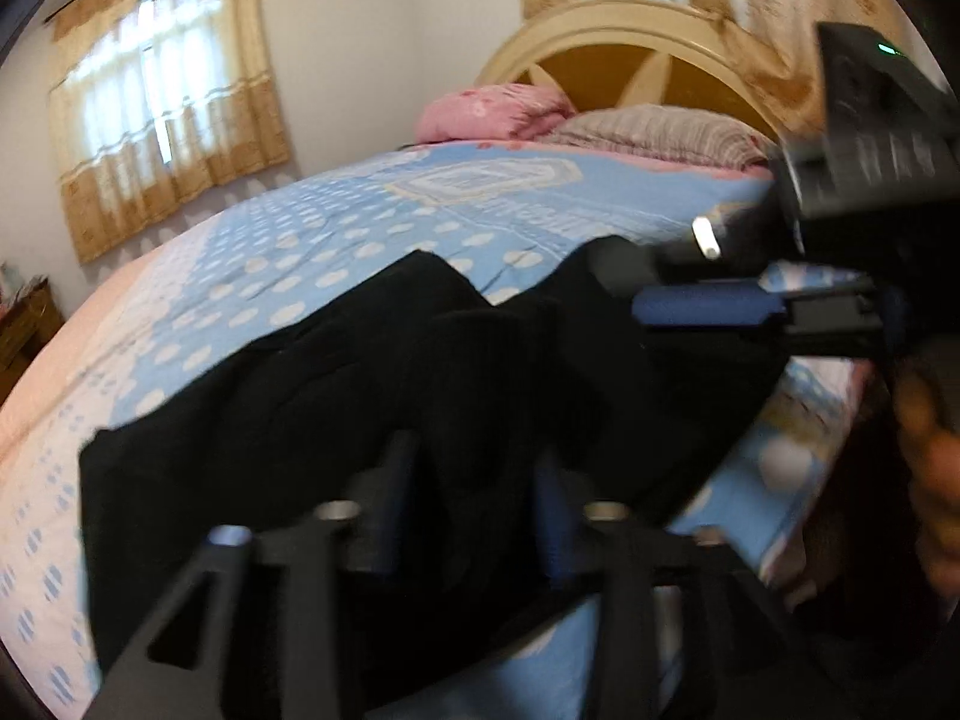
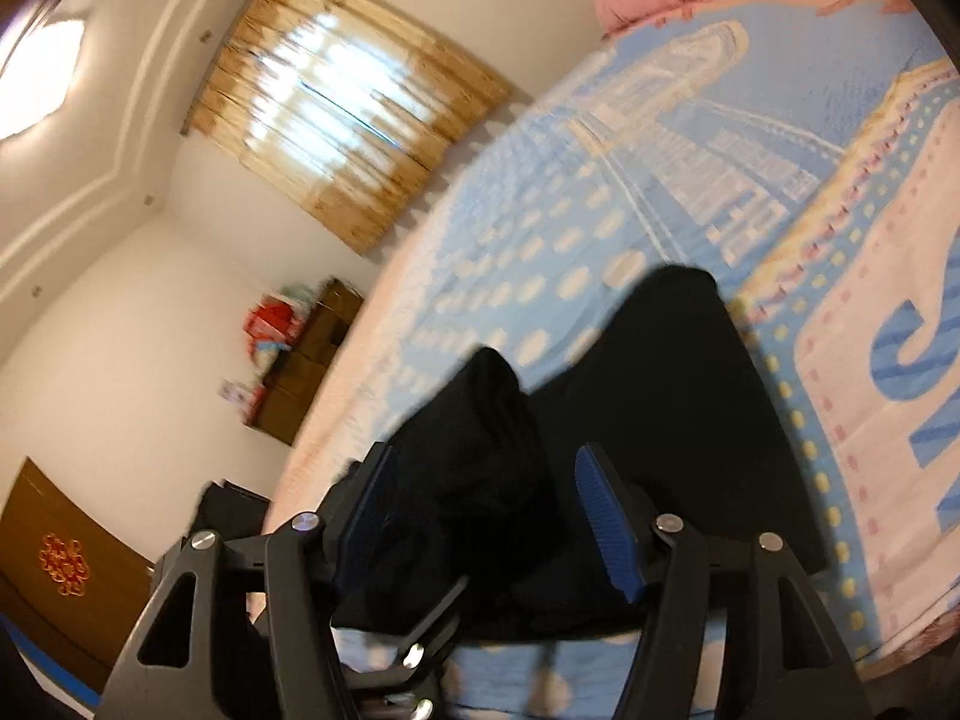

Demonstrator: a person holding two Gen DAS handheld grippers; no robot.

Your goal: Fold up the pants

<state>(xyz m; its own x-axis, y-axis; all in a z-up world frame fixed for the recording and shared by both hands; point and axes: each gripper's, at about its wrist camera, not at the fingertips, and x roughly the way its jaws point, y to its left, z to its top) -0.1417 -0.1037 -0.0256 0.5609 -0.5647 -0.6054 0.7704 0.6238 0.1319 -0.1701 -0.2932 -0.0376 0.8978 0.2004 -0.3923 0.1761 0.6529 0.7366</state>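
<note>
A: Pants (image 1: 372, 396) bunched black on bed (image 1: 336, 222), near its edge, legs pointing toward headboard (image 1: 624, 54).

B: Left gripper (image 1: 474, 498)?

A: Released, jaws parted over cloth, not pinching. Right gripper (image 2: 480, 516) likewise spread wide, cloth between the 2 fingers but not clamped.

B: Advice for this fold?

A: Probably smooth first, then pinch 2 matching corners at waistband. Lift evenly, keep both layers together, lay flat. Sloppy pinch risks dropping 1 layer.
</note>
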